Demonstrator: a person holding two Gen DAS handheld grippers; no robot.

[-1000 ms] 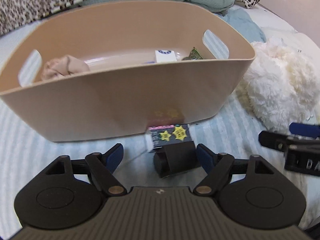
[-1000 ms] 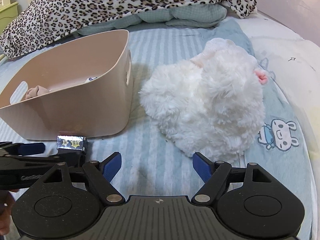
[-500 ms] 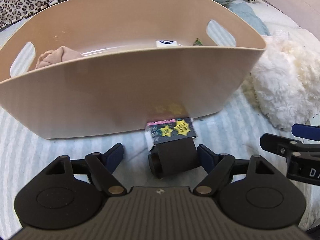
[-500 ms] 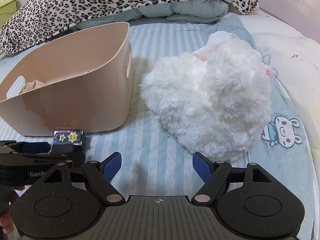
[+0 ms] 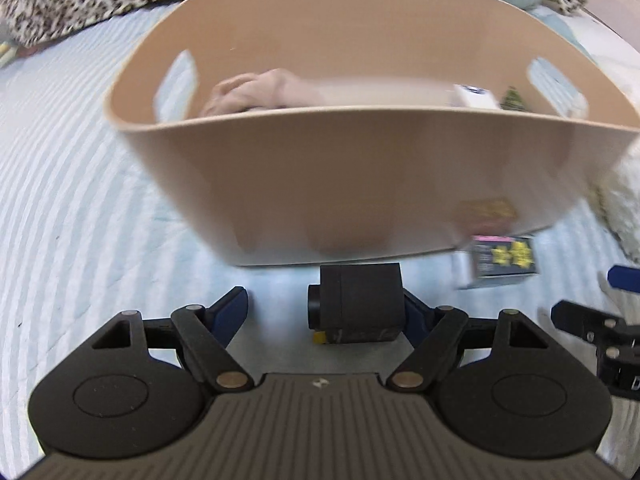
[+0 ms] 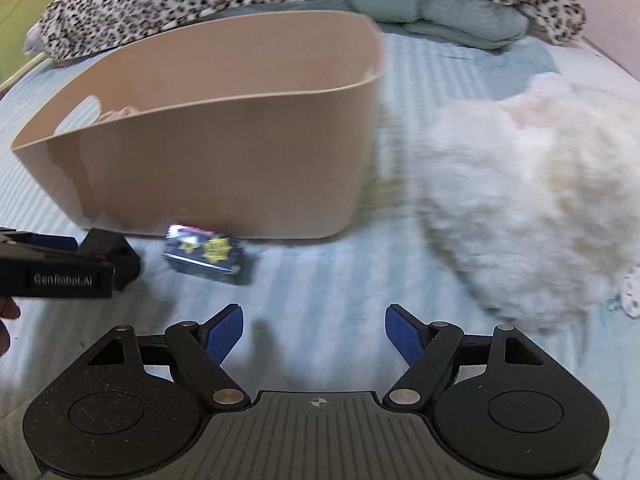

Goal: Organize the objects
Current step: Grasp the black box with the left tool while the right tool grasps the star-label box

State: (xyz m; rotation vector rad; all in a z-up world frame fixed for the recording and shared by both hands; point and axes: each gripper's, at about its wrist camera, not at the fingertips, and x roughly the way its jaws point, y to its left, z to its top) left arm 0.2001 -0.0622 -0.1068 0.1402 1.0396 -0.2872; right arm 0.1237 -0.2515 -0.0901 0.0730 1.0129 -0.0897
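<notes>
Black block (image 5: 356,304) is sitting between the spread fingers of left gripper (image 5: 324,306), crowding the right finger; starred box (image 6: 208,254) is lying at eleven o'clock from wide, empty right gripper (image 6: 314,334).

blurred white plush toy (image 6: 532,196), bin (image 5: 360,184) wall hiding contents

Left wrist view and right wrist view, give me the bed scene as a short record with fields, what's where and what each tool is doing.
surface: striped blue bedsheet
bin: beige basket, holding a crumpled pinkish cloth and a small white box
black block: on the sheet between the left tool fingers, touching only its right pad
dark box with yellow stars: on the sheet by the basket's front wall, ungripped
plush: white fluffy toy right of the basket
right tool: open, nothing between its fingers
</notes>
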